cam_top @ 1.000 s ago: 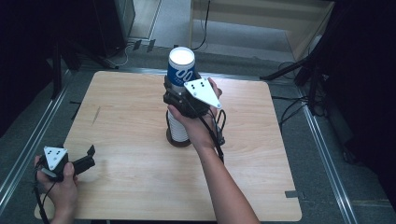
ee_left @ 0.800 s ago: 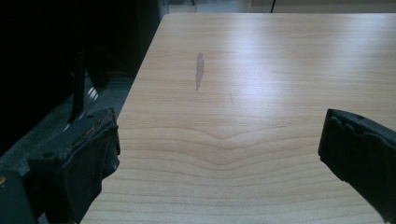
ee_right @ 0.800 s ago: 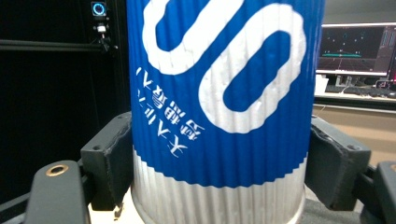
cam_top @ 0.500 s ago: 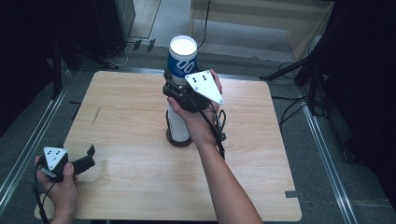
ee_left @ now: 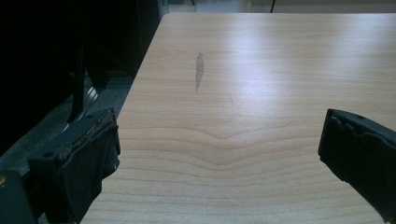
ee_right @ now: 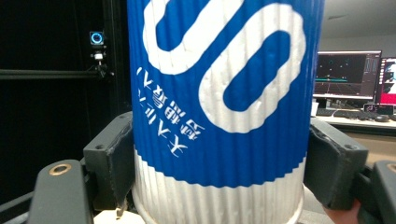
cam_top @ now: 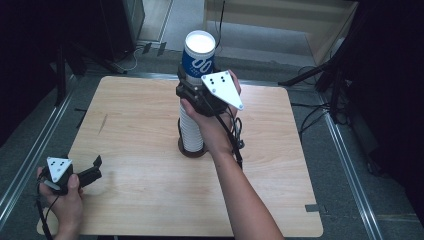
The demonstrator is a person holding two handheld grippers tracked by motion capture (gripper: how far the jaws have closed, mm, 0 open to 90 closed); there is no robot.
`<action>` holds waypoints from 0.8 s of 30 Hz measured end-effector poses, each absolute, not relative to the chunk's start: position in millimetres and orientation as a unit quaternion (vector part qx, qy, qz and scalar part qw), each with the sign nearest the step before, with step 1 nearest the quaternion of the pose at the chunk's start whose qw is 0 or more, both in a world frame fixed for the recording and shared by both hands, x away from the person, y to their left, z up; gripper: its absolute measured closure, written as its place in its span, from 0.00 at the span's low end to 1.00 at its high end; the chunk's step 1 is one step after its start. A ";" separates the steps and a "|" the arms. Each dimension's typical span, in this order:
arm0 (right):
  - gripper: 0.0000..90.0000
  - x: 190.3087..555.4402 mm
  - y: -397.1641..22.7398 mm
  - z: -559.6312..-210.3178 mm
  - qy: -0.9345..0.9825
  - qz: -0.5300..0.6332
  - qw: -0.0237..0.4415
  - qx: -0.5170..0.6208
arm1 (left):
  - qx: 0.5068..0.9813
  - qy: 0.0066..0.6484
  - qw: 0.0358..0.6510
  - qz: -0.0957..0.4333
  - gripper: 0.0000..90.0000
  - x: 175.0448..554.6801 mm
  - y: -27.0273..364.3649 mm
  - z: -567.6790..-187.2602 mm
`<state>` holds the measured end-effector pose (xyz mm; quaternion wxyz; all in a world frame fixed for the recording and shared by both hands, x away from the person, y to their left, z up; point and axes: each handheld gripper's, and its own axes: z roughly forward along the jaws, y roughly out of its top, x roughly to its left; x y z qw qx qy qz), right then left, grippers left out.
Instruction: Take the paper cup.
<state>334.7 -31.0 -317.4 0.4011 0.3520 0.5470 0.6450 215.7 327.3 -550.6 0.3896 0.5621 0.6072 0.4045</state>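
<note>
A blue and white ribbed paper cup (cam_top: 198, 56) is held upside down above a stack of white ribbed cups (cam_top: 190, 131) that stands mid-table on a dark base. My right gripper (cam_top: 196, 86) is shut on that cup; in the right gripper view both jaws press the cup (ee_right: 224, 102) on its two sides. My left gripper (cam_top: 92, 169) rests at the table's near left corner, held in a hand. In the left gripper view its jaws stand wide apart over bare wood (ee_left: 233, 116) with nothing between them.
The wooden table (cam_top: 125, 120) has a small scuff mark (ee_left: 199, 70) on its left part. Metal rails (cam_top: 30, 150) run along both sides of the table. Dark stands and cables sit on the floor beyond the far edge.
The right gripper has lifted the blue cup a little higher above the stack. The left gripper has stayed in place.
</note>
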 end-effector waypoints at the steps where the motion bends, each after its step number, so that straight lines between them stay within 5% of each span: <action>1: 0.24 334.5 -32.1 -315.8 0.546 0.647 0.400 0.352 | 0.562 0.607 0.390 0.405 0.00 215.7 327.2 -550.7; 24: 0.24 330.6 -77.5 -309.3 0.529 0.630 0.421 0.383 | 0.565 0.606 0.390 0.402 0.00 216.3 326.5 -550.6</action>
